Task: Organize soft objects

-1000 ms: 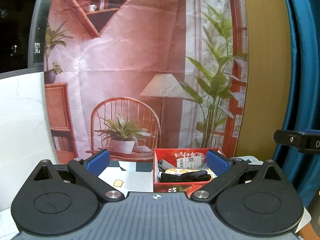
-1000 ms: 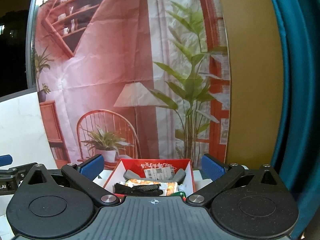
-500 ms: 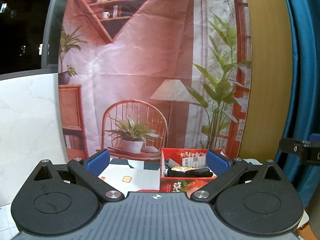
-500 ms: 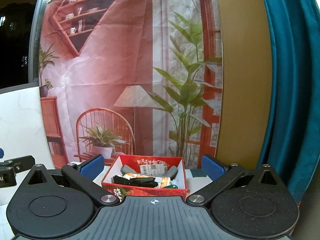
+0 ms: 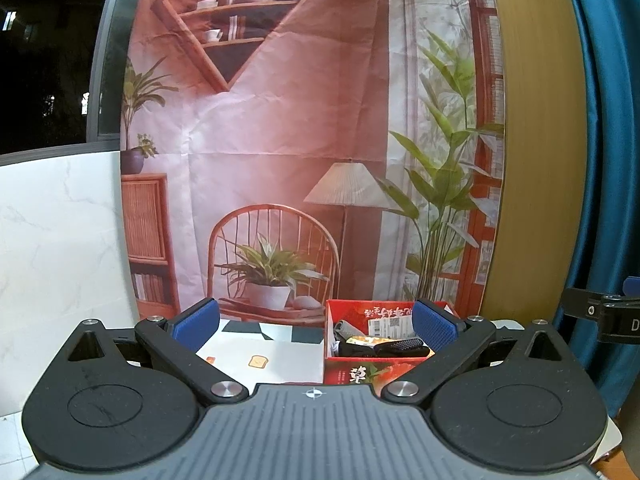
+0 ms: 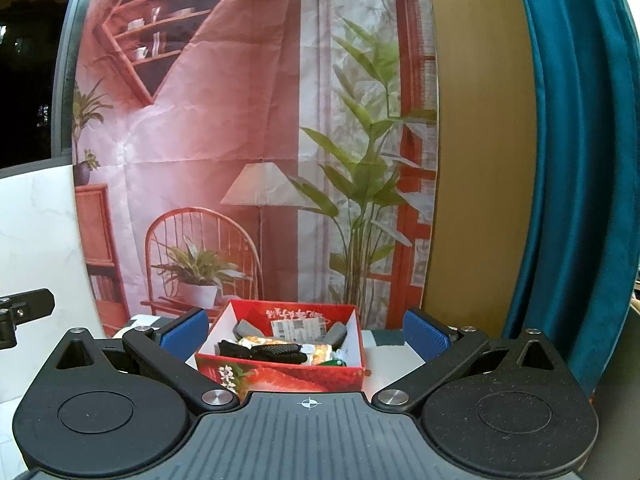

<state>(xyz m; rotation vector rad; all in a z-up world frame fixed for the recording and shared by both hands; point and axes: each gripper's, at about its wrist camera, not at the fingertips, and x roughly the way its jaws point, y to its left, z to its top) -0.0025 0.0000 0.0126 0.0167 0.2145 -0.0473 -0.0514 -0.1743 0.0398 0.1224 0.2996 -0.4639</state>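
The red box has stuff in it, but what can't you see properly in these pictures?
- Red box: its bottom edge is hidden behind the right hand-held gripper body in the right wrist view.
- Black item on top covers whatever lies beneath it.
- Label print is too small to read.
- In the left wrist view, the left hand-held gripper finger covers the box's right corner.

We see Chinese characters printed on the red box (image 6: 280, 374), white ones on its front wall and on the inside of its far wall at 12 o'clock, and a white barcode label (image 6: 298, 328) inside it, all too small to read.
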